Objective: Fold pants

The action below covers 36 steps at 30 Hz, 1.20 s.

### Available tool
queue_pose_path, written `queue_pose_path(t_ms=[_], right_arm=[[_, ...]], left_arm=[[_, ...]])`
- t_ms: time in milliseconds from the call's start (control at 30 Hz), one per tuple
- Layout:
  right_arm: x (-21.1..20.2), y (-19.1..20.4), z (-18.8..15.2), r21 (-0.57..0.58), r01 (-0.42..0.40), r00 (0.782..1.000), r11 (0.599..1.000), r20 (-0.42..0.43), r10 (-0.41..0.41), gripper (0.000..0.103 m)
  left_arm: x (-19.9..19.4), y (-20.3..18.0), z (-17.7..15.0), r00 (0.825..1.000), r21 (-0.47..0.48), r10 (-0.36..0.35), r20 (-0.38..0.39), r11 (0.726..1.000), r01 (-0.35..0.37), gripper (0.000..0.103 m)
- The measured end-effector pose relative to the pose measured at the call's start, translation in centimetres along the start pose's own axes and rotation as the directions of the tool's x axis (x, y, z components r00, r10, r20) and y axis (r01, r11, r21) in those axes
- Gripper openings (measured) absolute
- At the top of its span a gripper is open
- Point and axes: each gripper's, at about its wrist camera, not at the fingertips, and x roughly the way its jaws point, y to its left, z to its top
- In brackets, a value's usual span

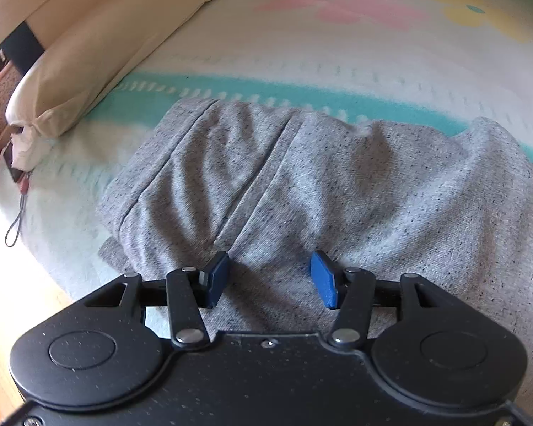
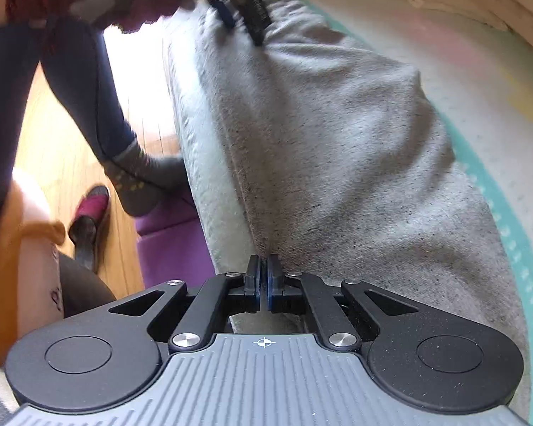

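On the bed, my right gripper pinches the pants at their near edge. Left gripper hangs spread over soft, limp knit; best gripped at six o'clock, I judge.

The right gripper has its jaws pressed together at the near edge of the grey pants. Far ahead, the left gripper hangs over the same cloth, blurred. A slipper lies off left.

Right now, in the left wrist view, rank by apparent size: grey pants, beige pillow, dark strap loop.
1. grey pants, though nearest the camera
2. beige pillow
3. dark strap loop
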Motion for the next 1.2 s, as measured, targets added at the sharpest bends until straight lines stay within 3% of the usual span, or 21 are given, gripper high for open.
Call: queue_pose_path(t_ms=[167, 300, 433, 533, 633, 700, 800, 967, 1100, 1167, 1200], right_arm=[[-2.5, -2.5, 1.1, 0.131, -0.052, 0.994, 0.99, 0.107, 0.038, 0.007], [-4.3, -5.1, 2.6, 0.238, -0.108, 0.967, 0.965, 0.252, 0.046, 0.015], [-4.6, -7.2, 4.4, 0.325, -0.135, 0.944, 0.936, 0.33, 0.021, 0.016], [-3.7, -7.7, 5.5, 0.345, -0.096, 0.951, 0.934, 0.31, -0.017, 0.017], [-2.8, -8.3, 5.7, 0.372, -0.073, 0.96, 0.925, 0.279, -0.036, 0.017], [-2.1, -8.5, 5.8, 0.382, -0.066, 0.964, 0.922, 0.263, -0.04, 0.017], [-1.6, -8.4, 5.8, 0.387, -0.063, 0.966, 0.92, 0.257, -0.041, 0.017], [-1.2, -8.4, 6.6, 0.387, -0.078, 0.965, 0.919, 0.262, -0.028, 0.017], [-0.9, -8.3, 7.3, 0.386, -0.093, 0.962, 0.918, 0.272, -0.017, 0.017], [-0.7, -8.2, 7.4, 0.388, -0.095, 0.962, 0.917, 0.271, -0.015, 0.017], [-0.5, -8.2, 7.4, 0.386, -0.092, 0.964, 0.918, 0.266, -0.015, 0.017]], left_arm=[[0.1, 2.2, 0.0, 0.999, -0.101, -0.029, -0.04, 0.995, 0.025, 0.059], [-0.4, 4.5, 0.2, 0.997, -0.203, -0.059, -0.046, 0.978, 0.048, 0.056], [-1.7, 4.7, 2.7, 0.997, -0.165, -0.073, 0.022, 0.983, 0.076, 0.054], [-2.2, 5.1, 6.2, 0.994, -0.145, -0.084, 0.066, 0.985, 0.093, 0.057], [-1.5, 5.2, 9.5, 0.983, -0.057, -0.173, 0.07, 0.983, 0.177, 0.069], [-0.5, 6.1, 11.3, 0.975, -0.055, -0.21, 0.072, 0.975, 0.214, 0.068], [1.1, 7.0, 12.9, 0.976, -0.033, -0.21, 0.055, 0.977, 0.212, 0.068], [3.5, 7.8, 13.2, 0.993, -0.005, -0.107, 0.053, 0.994, 0.108, 0.069], [6.0, 9.1, 13.1, 0.983, -0.069, -0.179, -0.038, 0.982, 0.176, 0.069], [7.0, 8.7, 12.8, 0.982, -0.063, -0.176, -0.074, 0.983, 0.171, 0.07], [7.3, 8.5, 12.7, 0.984, -0.057, -0.164, -0.076, 0.985, 0.16, 0.076]])
